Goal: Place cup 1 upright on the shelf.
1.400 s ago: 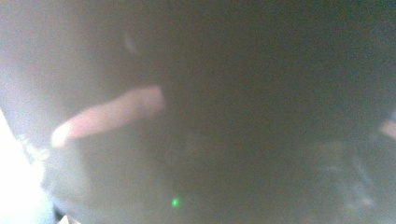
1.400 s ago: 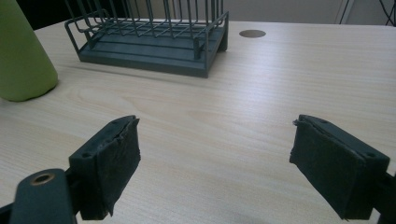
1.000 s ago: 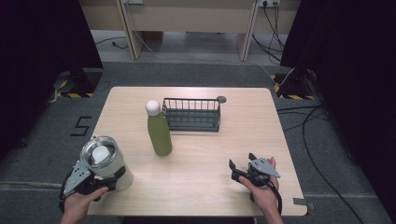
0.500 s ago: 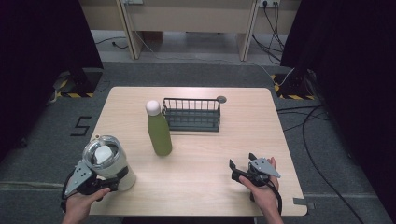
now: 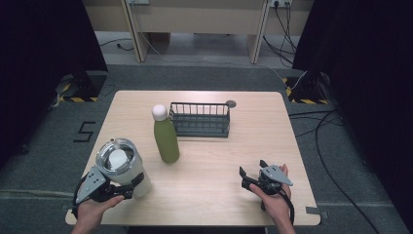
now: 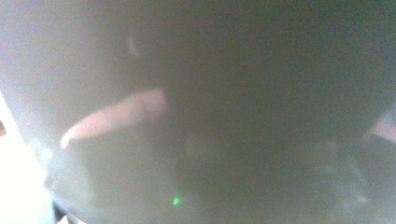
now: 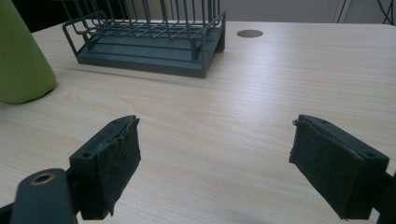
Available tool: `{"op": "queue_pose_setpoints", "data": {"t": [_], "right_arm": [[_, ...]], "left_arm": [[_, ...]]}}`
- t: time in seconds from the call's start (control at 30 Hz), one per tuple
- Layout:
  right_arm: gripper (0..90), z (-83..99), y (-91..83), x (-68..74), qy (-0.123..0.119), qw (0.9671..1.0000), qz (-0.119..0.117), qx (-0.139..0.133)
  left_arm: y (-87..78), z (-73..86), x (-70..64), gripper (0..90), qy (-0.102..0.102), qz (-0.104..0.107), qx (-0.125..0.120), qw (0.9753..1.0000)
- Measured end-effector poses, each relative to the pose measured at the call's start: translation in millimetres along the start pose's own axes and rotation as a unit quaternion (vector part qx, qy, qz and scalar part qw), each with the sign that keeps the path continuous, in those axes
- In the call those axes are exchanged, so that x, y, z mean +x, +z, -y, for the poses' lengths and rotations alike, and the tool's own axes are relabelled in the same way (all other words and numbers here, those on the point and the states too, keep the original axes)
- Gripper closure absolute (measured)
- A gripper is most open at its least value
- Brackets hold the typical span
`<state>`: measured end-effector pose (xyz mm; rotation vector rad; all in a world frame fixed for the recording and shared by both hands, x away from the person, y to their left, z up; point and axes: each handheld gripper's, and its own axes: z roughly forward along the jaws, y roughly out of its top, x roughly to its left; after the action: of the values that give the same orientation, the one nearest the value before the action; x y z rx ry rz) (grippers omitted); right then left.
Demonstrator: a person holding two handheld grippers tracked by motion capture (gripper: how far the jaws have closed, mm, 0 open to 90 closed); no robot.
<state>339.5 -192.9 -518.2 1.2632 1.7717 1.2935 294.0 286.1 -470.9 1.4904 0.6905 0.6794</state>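
Left claw (image 5: 127, 184) clamped on a steel tumbler (image 5: 122, 165) at the near left corner of the worktop (image 5: 253, 141).

From above, the tumbler stands upright with its clear lid showing, just in from the worktop's near left edge, the left claw closed around its lower body; the left gripper view is a grey blur of the tumbler's wall pressed close to the lens. The right claw (image 7: 215, 170) rests near the near right corner, jaws spread wide and holding nothing. A green bottle (image 5: 165, 135) stands upright mid-worktop, just left of a dark wire rack (image 5: 199, 119), which sits toward the far edge.
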Motion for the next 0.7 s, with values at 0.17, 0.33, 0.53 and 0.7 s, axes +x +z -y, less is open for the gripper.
{"op": "queue_pose_setpoints", "data": {"t": [0.17,0.33,0.53,0.7], "right_arm": [[15.4,-0.1,0.2,0.2,-0.001,1.0000,-0.001,0.000],[15.4,0.1,0.0,0.2,0.000,1.0000,0.000,0.000],[15.4,0.1,0.1,0.0,0.001,1.0000,-0.001,0.000],[15.4,0.0,-0.2,-0.7,0.002,1.0000,0.000,0.000]], "left_arm": [[10.6,-5.0,-10.0,9.2,0.002,0.014,0.000,0.9999],[23.9,-10.1,-19.0,9.2,0.008,0.032,0.002,0.9995],[40.5,-17.6,-28.0,9.2,0.008,0.051,-0.002,0.9987],[55.5,-27.0,-37.4,9.2,0.015,0.066,-0.006,0.9977]]}}
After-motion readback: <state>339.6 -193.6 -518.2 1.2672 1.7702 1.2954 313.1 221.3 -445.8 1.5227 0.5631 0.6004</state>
